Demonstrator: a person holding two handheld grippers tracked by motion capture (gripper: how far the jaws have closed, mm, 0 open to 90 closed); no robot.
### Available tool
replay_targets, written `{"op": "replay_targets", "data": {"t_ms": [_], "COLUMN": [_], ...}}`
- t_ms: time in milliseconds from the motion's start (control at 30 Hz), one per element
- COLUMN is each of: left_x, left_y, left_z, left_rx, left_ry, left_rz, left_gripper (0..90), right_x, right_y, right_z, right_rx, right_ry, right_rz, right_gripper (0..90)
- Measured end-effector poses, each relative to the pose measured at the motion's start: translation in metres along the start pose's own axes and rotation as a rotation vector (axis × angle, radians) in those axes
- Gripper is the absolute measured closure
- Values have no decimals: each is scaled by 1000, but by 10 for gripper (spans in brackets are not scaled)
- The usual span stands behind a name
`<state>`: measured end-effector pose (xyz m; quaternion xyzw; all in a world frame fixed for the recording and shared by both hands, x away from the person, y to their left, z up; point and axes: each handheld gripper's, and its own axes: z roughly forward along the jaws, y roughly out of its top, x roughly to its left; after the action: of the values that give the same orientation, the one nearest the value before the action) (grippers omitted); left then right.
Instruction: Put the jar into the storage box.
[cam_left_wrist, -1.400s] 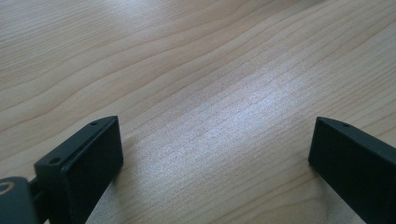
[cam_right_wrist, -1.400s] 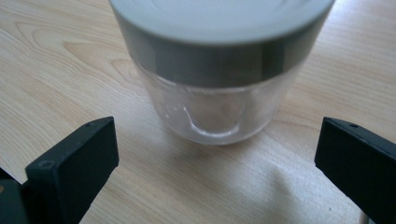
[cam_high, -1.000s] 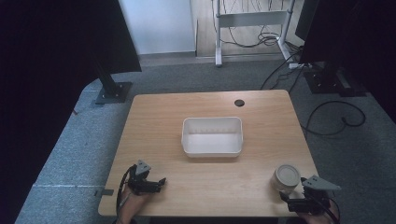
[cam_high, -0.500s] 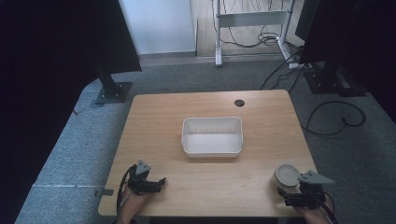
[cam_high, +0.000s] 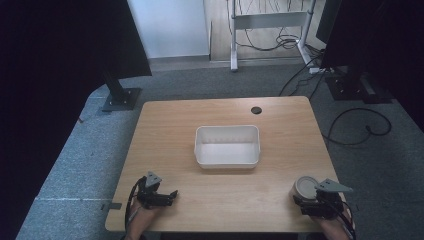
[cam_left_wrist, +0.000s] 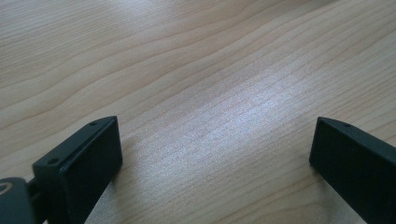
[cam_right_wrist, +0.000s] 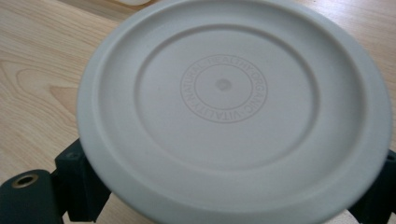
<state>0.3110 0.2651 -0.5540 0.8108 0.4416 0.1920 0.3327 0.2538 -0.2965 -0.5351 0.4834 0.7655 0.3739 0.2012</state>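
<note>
— Where the right gripper sits at the near right corner of the table, what lies between its jaws?

— A round white container, seen lid-first in the right gripper view. The lid spans the whole gap, with a black jaw showing just past its rim on either side. Raised lettering rings a small dot at its middle.

— Are the jaws clamped on it?

— I cannot tell. They stand wide, one at each side of the container, but the lid's rim hides where the pads would meet its wall.

— And the left gripper?

— Its jaws stand wide apart, low over the wood, with bare tabletop between them and ahead of them. From the high view it sits at the near left corner, well apart from the other gripper.

— Anything beyond the jaws?

— A white rectangular tub stands in the middle of the table, farther out than both grippers and between their lines. A sliver of it shows past the lid's far edge in the right gripper view.
</note>
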Motion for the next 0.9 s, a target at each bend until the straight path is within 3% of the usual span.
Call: {"op": "replay_targets", "data": {"t_ms": [200, 633, 900], "left_x": [0, 0, 0], "left_y": [0, 0, 0], "left_z": [0, 0, 0], "left_rx": [0, 0, 0], "left_ry": [0, 0, 0], "left_rz": [0, 0, 0], "left_gripper": [22, 22, 22], "right_x": [6, 13, 20], "right_y": [3, 10, 20], "right_z": [-2, -3, -1], "right_rx": [13, 2, -7], "right_ry": [-46, -44, -20], "right_rz": [0, -10, -29], "right_gripper": [96, 96, 96]}}
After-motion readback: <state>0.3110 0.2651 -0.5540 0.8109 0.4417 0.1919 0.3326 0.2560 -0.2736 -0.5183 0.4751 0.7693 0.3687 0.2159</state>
